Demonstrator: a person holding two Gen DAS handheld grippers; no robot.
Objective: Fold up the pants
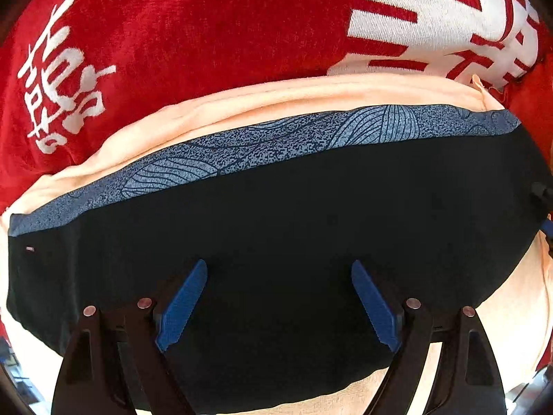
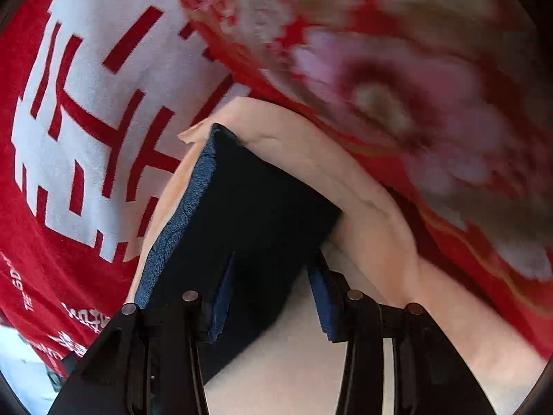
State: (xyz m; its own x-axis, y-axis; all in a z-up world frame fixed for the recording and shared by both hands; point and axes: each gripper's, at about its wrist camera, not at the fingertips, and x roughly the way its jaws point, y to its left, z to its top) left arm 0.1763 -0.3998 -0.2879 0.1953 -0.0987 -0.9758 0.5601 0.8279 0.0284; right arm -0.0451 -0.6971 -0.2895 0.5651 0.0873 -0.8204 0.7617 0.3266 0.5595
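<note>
The pants [image 1: 276, 207] are dark navy with a blue patterned waistband [image 1: 262, 145], folded into a compact block lying on a peach cloth [image 1: 262, 103]. My left gripper [image 1: 278, 276] is open just above the dark fabric, its blue fingers [image 1: 183, 304] spread wide and holding nothing. In the right wrist view the folded pants [image 2: 249, 207] lie at the centre with the waistband along their left edge. My right gripper [image 2: 273, 269] is open over the pants' near right corner, its fingers [image 2: 321, 297] holding nothing.
A red blanket with white characters [image 1: 172, 34] covers the surface under the peach cloth [image 2: 363, 180]. A red floral fabric [image 2: 397, 86], blurred, lies at the right in the right wrist view. The blanket's edge and floor show at the lower left [image 2: 20, 363].
</note>
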